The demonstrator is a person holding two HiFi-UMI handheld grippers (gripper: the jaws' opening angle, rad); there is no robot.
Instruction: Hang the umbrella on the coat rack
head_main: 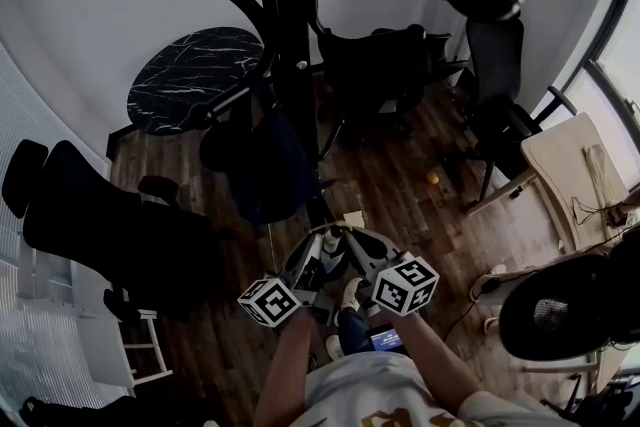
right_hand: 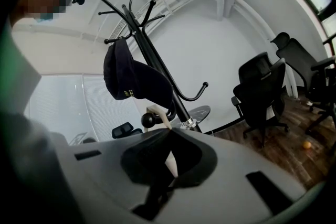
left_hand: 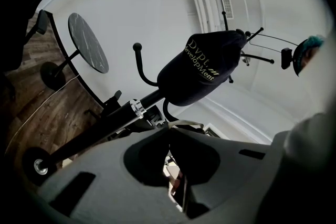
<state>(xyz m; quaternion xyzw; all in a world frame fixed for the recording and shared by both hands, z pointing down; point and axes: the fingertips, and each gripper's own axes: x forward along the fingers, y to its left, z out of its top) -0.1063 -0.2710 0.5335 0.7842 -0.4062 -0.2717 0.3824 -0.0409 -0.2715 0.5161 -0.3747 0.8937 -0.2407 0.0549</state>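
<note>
wood-floored office; tall black metal coat rack (head_main: 290, 65) close ahead. left gripper (left_hand: 169, 128) pressed together, right gripper (right_hand: 169, 130) apparently pinching a cream strip (right_hand: 157, 115); umbrella unseen. blind swings could dislodge the navy fabric cap (right_hand: 134, 81).

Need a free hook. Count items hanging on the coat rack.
1: a dark cap hangs on the coat rack, beside its pole. More may hide behind it.
</note>
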